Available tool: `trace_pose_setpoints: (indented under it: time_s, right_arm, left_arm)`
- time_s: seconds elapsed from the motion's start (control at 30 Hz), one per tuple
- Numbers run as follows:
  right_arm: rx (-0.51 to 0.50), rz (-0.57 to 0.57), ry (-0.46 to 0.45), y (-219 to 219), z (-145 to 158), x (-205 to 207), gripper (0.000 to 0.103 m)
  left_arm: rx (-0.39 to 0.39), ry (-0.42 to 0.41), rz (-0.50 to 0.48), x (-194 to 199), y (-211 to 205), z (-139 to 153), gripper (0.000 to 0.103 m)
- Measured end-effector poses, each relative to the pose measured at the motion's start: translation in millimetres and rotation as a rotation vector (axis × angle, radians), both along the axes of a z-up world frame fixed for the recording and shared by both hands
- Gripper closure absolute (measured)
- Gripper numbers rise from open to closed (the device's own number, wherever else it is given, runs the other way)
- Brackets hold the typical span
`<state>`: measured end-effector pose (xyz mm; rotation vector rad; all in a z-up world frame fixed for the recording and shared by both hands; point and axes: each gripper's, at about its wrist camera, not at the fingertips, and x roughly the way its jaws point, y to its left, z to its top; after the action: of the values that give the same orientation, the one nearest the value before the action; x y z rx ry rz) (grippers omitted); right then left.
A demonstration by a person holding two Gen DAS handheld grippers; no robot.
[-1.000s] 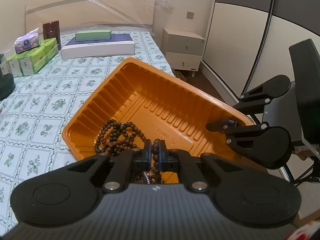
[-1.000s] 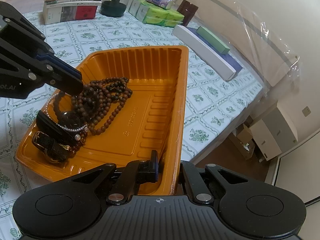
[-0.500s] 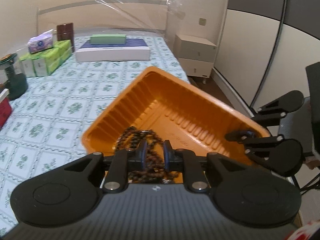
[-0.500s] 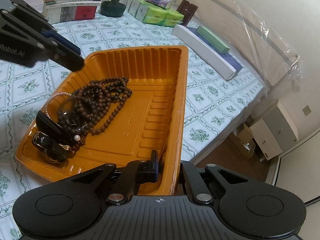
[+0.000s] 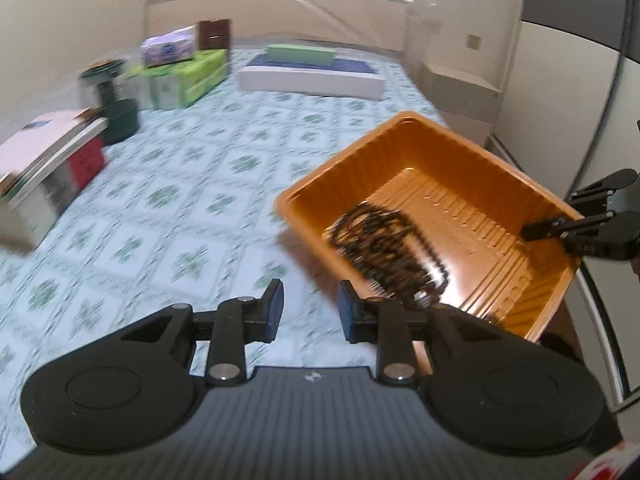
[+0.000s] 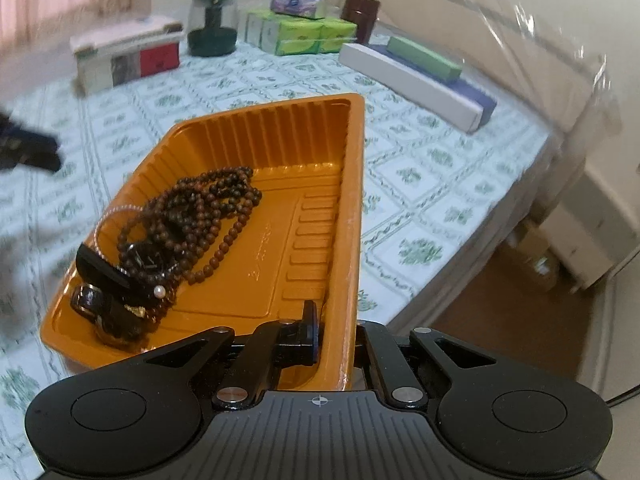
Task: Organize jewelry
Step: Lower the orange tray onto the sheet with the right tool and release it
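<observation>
- Two black two-finger grippers work over one ribbed orange plastic tray [image 6: 280, 152] that sits at the edge of a bed covered in a white sheet with a green floral pattern [image 5: 192, 184].
- The right gripper [image 6: 336, 332] is pressed together on the tray's near side wall: one finger inside the tray, the other outside, with the orange rim pinched between them.
- The left gripper [image 5: 310, 310] has just been opening; its blue-padded fingers [image 5: 274, 308] stand apart with nothing between them, only the sheet showing through the gap. It hovers just beside the tray's left corner, outside the rim.
- The jewelry lies heaped in the tray's near left end: a tangle of dark brown wooden bead strands [image 6: 200, 216], a thin strand of small white pearls [image 6: 116, 212] curving along the left wall, and a black-strapped wristwatch [image 6: 104, 276] at the bottom of the pile.
- The rest of the tray floor, toward its far end, is bare orange plastic.
- In the left wrist view the beads are blurred, and the right gripper shows at the tray's far right rim.
- Farther back on the bed stand a long white box [image 6: 412, 84] with a green box [image 6: 424, 58] on top, green tissue packs [image 6: 300, 34], a dark green jar with a clear dome [image 6: 212, 26], and a white-and-red box [image 6: 128, 54].
</observation>
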<state>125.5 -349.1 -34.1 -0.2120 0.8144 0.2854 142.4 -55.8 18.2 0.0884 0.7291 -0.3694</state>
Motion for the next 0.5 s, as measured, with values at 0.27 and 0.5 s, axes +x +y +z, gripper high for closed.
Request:
trace_pose_setpoints:
  time_s: [0.27,0.5]
  right_arm:
    - [0.247,-0.02,0.072,-33.7,-17.6,29.2,0.1]
    - [0.396,-0.068,0.123,-30.7,-38.5,31.7,0.1]
  left_arm:
    - [-0.008,0.011,0.135,-24.0,38.4,-2.1,0.077]
    - [-0.014,0.021,0.207,-36.1,54.7,-5.8,0.077]
